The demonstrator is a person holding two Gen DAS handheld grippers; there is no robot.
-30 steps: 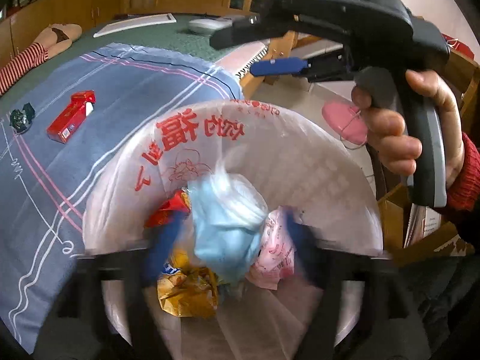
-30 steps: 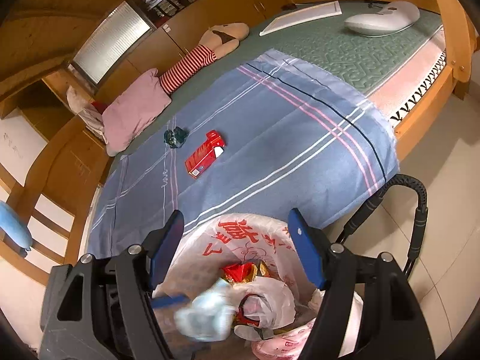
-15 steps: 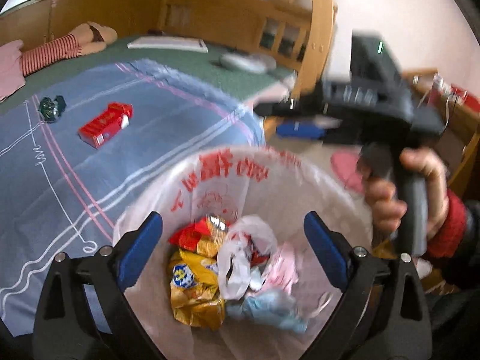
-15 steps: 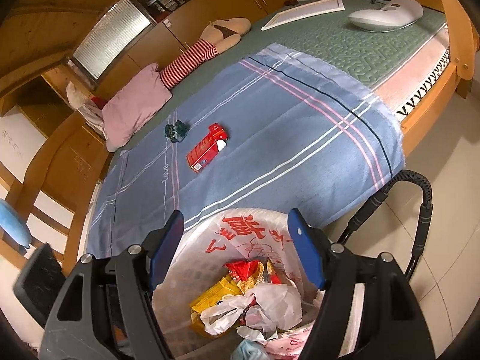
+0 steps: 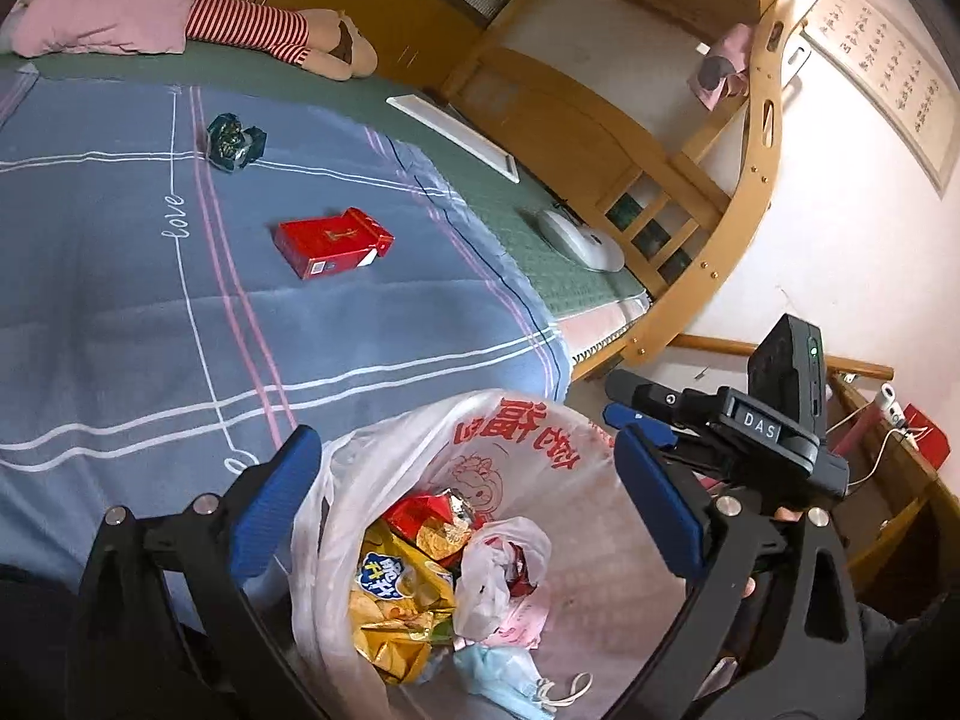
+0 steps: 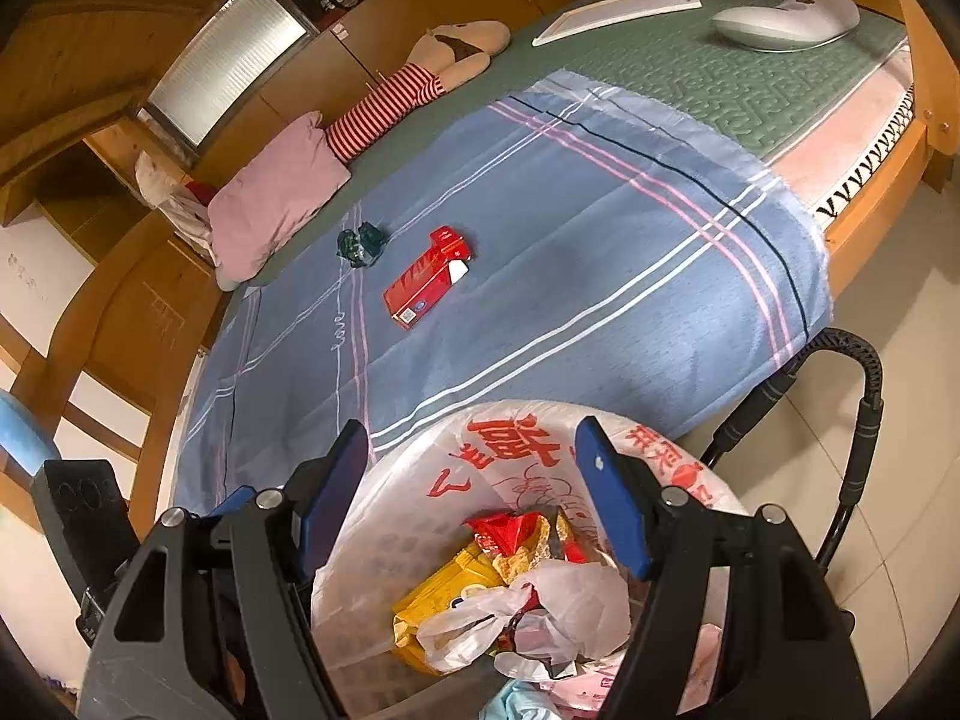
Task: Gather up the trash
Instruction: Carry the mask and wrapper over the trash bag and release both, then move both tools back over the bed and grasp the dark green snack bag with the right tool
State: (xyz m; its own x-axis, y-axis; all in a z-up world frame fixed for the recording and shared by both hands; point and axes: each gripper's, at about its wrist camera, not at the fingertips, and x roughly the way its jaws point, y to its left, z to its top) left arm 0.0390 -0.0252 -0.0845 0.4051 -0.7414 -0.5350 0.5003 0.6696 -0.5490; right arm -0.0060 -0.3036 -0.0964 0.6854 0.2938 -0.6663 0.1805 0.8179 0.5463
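The word "love" is stitched in white script on the blue blanket point(image 5: 360, 324) covering the bed. "DAS" stands in pale letters on the right hand-held gripper point(image 5: 761, 423). Large red Chinese characters mark the white bin bag point(image 6: 516, 438), and a yellow snack packet point(image 5: 384, 585) inside carries a blue-and-white logo. Black calligraphy on the wall scroll point(image 5: 882, 54) is too small to read.

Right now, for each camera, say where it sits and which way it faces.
Left wrist: on the left gripper, open over the bin bag, facing the bed; the right gripper shows at right.
Right wrist: on the right gripper, open and empty over the bin bag, facing the bed; part of the left gripper at lower left.
Shared: bin bag, red box, green wrapper, blue sheet, pink pillow.
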